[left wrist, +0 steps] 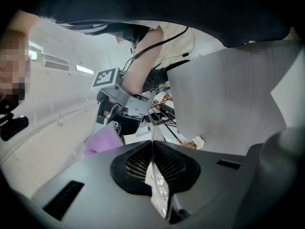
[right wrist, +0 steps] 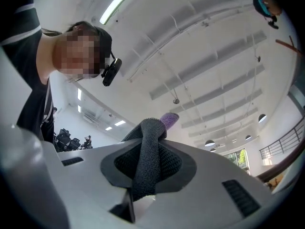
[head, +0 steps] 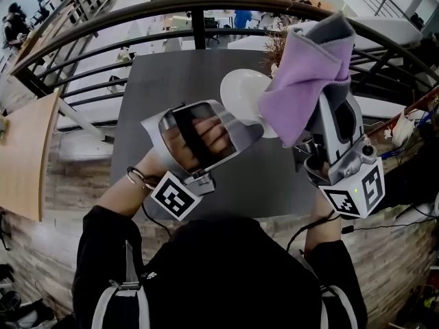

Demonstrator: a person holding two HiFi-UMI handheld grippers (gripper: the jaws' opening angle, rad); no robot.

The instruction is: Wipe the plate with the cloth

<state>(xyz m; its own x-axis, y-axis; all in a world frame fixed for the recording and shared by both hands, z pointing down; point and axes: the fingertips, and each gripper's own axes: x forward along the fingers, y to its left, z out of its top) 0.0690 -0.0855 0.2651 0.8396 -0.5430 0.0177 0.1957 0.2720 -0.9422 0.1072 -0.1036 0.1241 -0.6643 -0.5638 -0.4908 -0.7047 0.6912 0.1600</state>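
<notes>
1. The left gripper (left wrist: 153,168) has its fingers shut tight on the thin rim of the white plate (head: 241,94). The rest of the plate sticks out past the fingertips, held clear above the grey table (head: 164,81).
2. The right gripper (right wrist: 148,163) is clamped on a bunched fold of the cloth (head: 302,81), grey on one side and purple on the other. The loose bulk spills out beyond and over its fingertips.
3. From the head view the purple part overlaps the plate's edge on the side farthest from the left fingers. I cannot tell whether it touches.
4. Judged step: the wipe itself, with the cloth brought up beside the plate's face, not plainly pressed on it.
5. The next move calls for laying the hanging cloth flat on the plate's face and sweeping across it. Pressure should be light, since the plate is pinched only at its rim and could lever out of the left fingers.
</notes>
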